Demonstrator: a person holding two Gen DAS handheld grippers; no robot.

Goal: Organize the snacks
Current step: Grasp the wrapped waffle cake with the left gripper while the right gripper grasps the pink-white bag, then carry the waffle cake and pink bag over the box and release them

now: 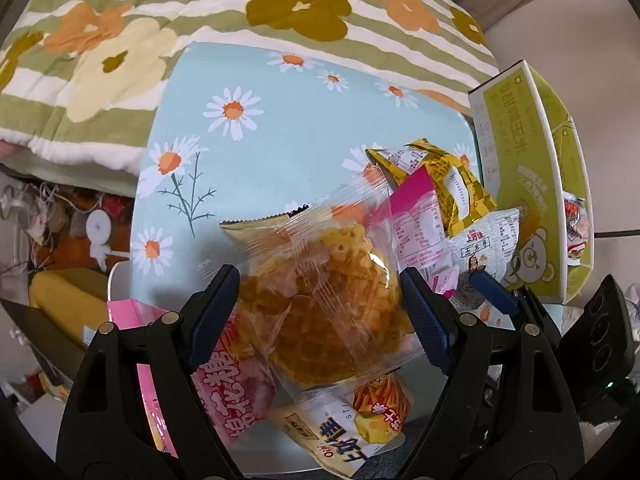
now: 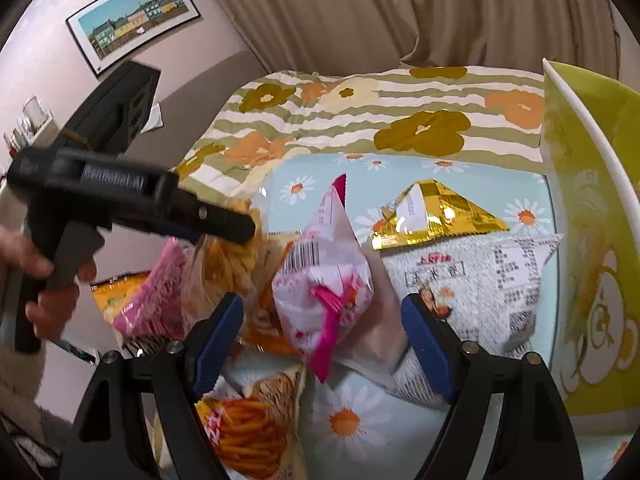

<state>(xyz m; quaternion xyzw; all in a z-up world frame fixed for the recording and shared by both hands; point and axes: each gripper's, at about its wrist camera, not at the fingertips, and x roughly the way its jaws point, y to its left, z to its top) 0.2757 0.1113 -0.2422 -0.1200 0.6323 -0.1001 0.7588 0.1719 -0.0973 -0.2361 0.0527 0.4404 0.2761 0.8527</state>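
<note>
We judge the sorting barely begun: our left tongs clamp the clear waffle-snack packet above the daisy-print counter, our right tongs hang open and empty over the loose packets beside the green box.

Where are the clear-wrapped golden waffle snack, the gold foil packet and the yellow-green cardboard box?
clear-wrapped golden waffle snack (image 1: 320, 300), left wrist view, middle of the waffle.
gold foil packet (image 2: 440, 216), right wrist view, centre of the foil face.
yellow-green cardboard box (image 1: 524, 184), left wrist view, printed front panel.
</note>
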